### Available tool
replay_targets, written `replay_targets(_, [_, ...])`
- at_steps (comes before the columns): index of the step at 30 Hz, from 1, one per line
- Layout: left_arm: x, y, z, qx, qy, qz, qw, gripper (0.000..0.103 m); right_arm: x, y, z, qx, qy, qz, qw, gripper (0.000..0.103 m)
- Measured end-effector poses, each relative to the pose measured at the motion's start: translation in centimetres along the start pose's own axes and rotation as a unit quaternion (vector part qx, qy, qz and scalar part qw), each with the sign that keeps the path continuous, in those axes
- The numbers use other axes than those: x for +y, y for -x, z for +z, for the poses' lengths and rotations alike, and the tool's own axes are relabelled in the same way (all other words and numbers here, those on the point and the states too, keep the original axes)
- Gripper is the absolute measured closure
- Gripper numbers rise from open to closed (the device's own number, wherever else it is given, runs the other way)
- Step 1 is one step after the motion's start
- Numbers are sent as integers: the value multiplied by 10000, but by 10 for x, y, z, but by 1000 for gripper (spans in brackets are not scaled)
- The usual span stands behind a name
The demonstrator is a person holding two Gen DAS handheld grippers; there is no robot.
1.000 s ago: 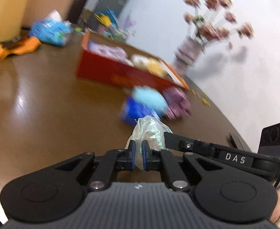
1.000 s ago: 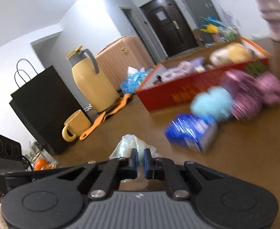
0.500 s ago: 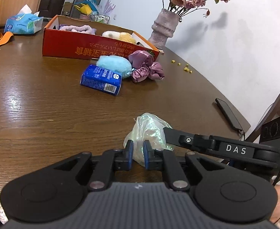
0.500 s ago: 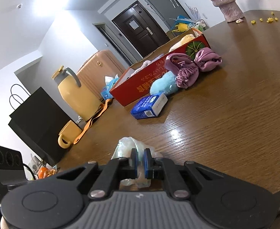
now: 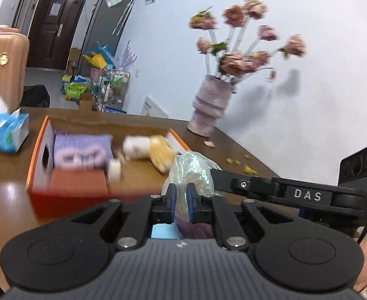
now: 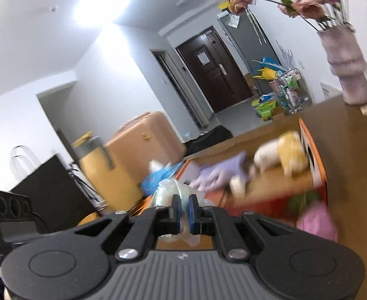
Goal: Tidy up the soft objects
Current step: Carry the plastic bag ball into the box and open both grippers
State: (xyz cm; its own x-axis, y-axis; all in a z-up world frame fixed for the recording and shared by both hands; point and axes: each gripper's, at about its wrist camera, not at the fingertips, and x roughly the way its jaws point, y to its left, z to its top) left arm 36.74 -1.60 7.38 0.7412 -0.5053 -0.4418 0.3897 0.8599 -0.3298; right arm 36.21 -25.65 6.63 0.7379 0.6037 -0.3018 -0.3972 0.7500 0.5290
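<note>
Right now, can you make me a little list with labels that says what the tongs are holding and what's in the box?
left tongs: shut on crinkly bag
right tongs: shut on the same bag, other side
bag: clear, shiny, held up between both
box: orange, open top, on brown table
in box: purple soft thing, white and yellow plush
beside box: blue tissue pack, pink vase with flowers
picture: blurry

Both grippers have carried the iridescent bag (image 5: 192,168) up off the desk (image 5: 6,182) and forward. It now hangs at the near edge of the open orange box (image 5: 37,150), which fills both views. The blue carton has dropped from sight.
</note>
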Motion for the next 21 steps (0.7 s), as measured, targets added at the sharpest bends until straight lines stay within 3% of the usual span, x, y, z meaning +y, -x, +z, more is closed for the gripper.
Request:
replay_targets(5, [53,-87,30,661,386,342,9965,94,-37,-101,39,673,-197,-465,9965,97])
replay_targets(10, [74,-127,17,965,15,936,9909,90,-70,-165,24,1276,-619,-654,9877,96])
replay_targets(11, [77,-129,16,974,17,987,9903,80,-72,-175,20,1428,-616,-697,9854,92])
replay_targets(12, [78,-127,15,914,8,1023,9905,67,-71,-182,17,1552,-559,-738,9835,91])
replay_targets(13, [79,-124,15,817,-14,1043,9912,63,-70,-183,14,1542,-456,-767,9840,90])
replay_targets(16, [78,-114,19,699,-157,1020,9922,62,-64,-180,16,1511,-289,-787,9850,82])
replay_targets(18, [77,-105,23,618,-185,1074,9921,62,-63,-174,21,1433,-268,-840,9858,71])
replay_targets(21, [69,-87,30,485,-275,1126,9921,62,-56,-155,31,1230,-109,-884,9884,65])
